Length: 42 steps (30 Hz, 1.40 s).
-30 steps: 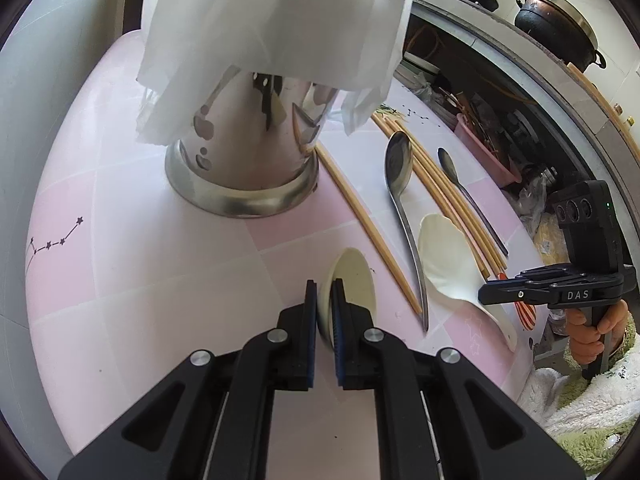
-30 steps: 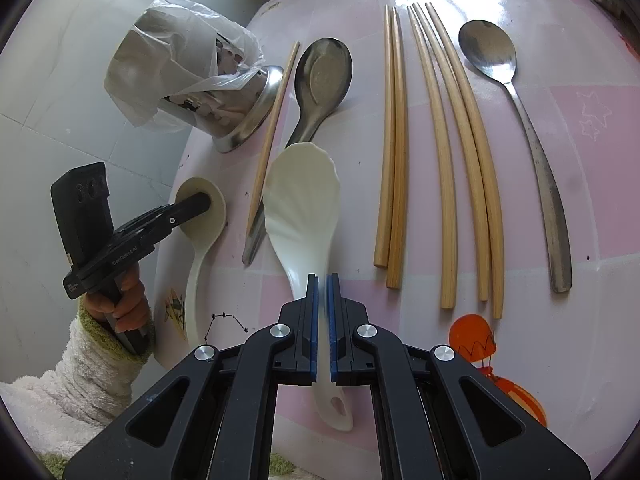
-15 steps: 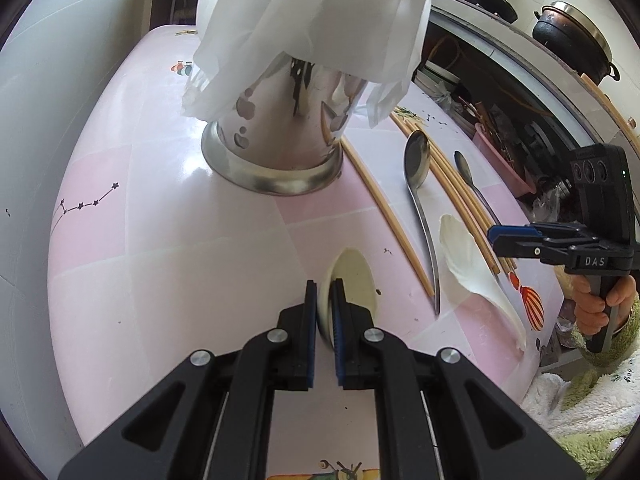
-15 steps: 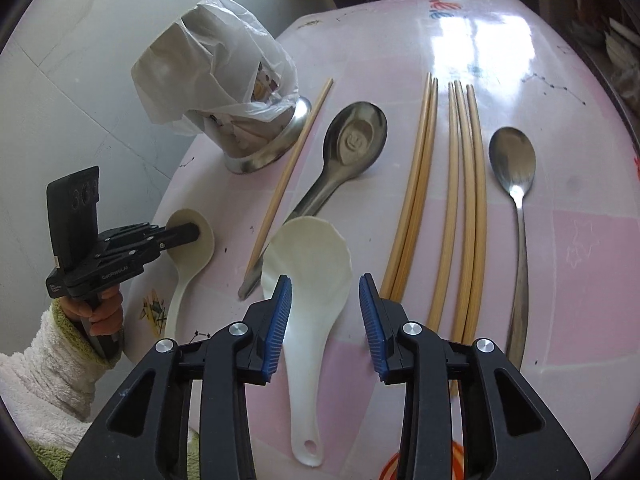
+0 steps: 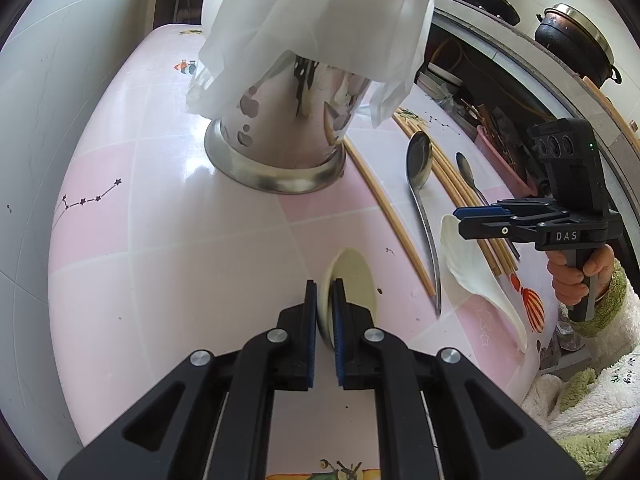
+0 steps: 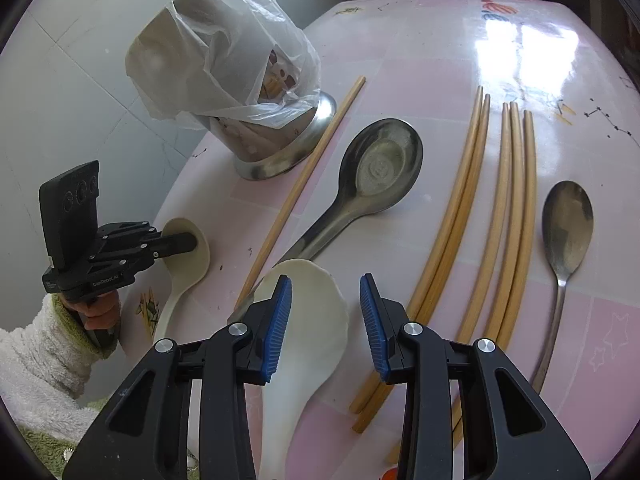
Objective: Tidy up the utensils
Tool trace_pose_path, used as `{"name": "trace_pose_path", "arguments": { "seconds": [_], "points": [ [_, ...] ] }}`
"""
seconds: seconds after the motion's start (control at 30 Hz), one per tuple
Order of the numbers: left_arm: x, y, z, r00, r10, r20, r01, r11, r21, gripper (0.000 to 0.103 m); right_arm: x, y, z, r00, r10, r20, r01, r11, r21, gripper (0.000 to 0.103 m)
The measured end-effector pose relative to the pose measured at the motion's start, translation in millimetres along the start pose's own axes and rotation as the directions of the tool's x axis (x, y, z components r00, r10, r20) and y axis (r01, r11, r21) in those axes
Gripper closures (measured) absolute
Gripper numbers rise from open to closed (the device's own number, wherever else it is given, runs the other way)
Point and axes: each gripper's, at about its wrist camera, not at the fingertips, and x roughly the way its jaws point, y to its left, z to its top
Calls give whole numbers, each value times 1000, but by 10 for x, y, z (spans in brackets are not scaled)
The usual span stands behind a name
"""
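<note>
My left gripper (image 5: 324, 308) is shut on the rim of a cream ceramic spoon (image 5: 354, 276). The right wrist view shows the same grip on that spoon's (image 6: 192, 268) bowl by the left gripper (image 6: 192, 242). My right gripper (image 6: 326, 316) stands open over the bowl of a large white spoon (image 6: 316, 320), its pads clear of it. From the left wrist view the right gripper (image 5: 460, 222) hovers above the white spoon (image 5: 472, 272). A steel utensil holder (image 5: 288, 148) with a plastic bag (image 5: 320, 20) over its top stands behind.
On the pink table (image 6: 440, 60) lie a single chopstick (image 6: 304, 184), a large steel spoon (image 6: 376, 176), several chopsticks (image 6: 500, 240) and a slim steel spoon (image 6: 566, 228). A tiled wall (image 5: 60, 80) is on the left; dark pots (image 5: 572, 40) sit far right.
My right gripper was shut over the white spoon's handle; its jaws have spread and it has rolled and shifted toward the spoon's bowl. The left gripper keeps its grip and has barely moved.
</note>
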Motion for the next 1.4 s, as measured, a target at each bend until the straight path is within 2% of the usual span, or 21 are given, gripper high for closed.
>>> {"name": "trace_pose_path", "arguments": {
  "seconds": [0.1, 0.23, 0.33, 0.47, 0.67, 0.83, 0.87, 0.93, 1.13, 1.4],
  "points": [
    [2, 2, 3, 1000, -2, 0, 2, 1000, 1, 96, 27, -24, 7, 1000, 25, -1, -25, 1000, -5, 72],
    [4, 4, 5, 1000, -3, 2, 3, 1000, -2, 96, 0, -22, -22, 999, 32, -12, -33, 999, -14, 86],
    [5, 3, 4, 1000, -3, 3, 3, 1000, -3, 96, 15, 9, -34, 999, 29, -16, -29, 999, -27, 90],
    [3, 3, 6, 1000, -3, 2, 3, 1000, -4, 96, 11, 41, -46, 999, 30, -25, -31, 999, -37, 90],
    [5, 6, 2, 1000, -4, 3, 4, 1000, -5, 96, 13, 38, -26, 997, 71, -35, -72, 997, -37, 80],
    [6, 16, 4, 1000, -4, 4, 4, 1000, -8, 96, 44, 81, -4, 996, 80, -46, -83, 994, -76, 79],
    [7, 17, 5, 1000, -3, 5, 3, 1000, -9, 96, 49, 93, 2, 996, 73, -47, -76, 994, -83, 80],
    [4, 19, 3, 1000, -2, 6, 2, 1000, -9, 96, 63, 101, -1, 997, 59, -52, -64, 993, -99, 89],
    [-1, 32, 1, 1000, 3, 9, -3, 1000, -13, 96, 46, 112, -50, 996, 76, -44, -80, 991, -107, 95],
    [-18, 5, -3, 1000, 20, 17, -20, 1000, -9, 96, -147, 137, -87, 995, 99, 21, -98, 995, -36, 103]
  ]
}}
